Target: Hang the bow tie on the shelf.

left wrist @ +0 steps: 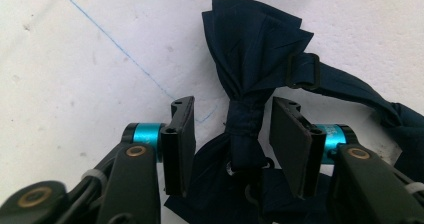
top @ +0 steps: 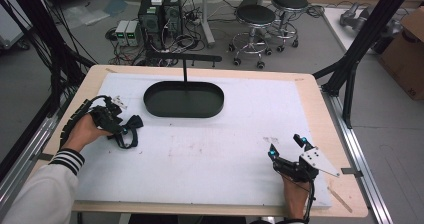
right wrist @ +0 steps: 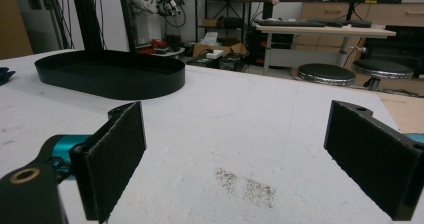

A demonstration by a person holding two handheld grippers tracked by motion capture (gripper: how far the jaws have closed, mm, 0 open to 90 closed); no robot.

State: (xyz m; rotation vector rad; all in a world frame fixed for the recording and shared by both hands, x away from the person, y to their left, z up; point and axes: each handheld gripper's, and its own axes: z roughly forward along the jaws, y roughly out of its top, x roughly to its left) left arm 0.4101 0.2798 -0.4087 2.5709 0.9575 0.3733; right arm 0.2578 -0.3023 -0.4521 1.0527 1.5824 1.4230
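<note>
Lying flat near the left edge of the white-covered wooden bench [top: 210, 149]: a dark navy fabric bow tie with a strap and black slider buckle [left wrist: 252, 74], short of the black oval metal tray [top: 183, 99] sitting toward the far edge. Straddling the bow tie's narrow centre knot with the left gripper [left wrist: 227, 139], jaws apart and not yet touching cloth on either side, probably lining up for a pinch at the firmest, least floppy part. Waiting near the right front corner with the right gripper [top: 287, 147], jaws spread wide over bare cover, holding nothing, seemingly kept clear. Judging by the layout, possibly aiming to carry the tie into the tray.
</note>
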